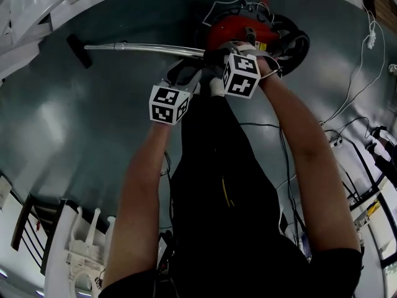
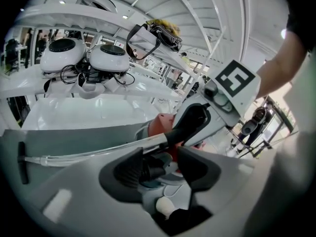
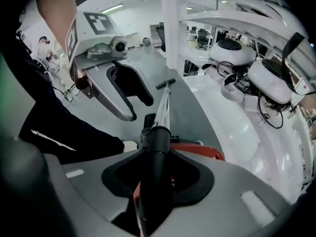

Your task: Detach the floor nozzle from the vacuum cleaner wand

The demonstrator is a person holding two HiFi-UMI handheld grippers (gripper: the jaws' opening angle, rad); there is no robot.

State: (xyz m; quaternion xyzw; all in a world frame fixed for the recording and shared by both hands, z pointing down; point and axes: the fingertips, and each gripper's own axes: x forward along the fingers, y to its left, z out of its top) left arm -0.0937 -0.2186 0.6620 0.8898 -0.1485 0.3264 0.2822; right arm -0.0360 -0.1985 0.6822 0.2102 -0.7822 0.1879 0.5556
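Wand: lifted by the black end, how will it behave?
The wand looks like a long chrome tube, so probably stiff, not floppy. With the nozzle at the far end, it will likely feel tip-heavy and swing. The shiny metal may be slippery; the black end likely grips better.

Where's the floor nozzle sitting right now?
In the head view it is at the upper left: the floor nozzle lies on the grey floor at the far end of the metal wand, opposite the red vacuum body.

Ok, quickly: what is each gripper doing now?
Left gripper: open, hose between its jaws, not gripped.
Right gripper: closed on the black tube.
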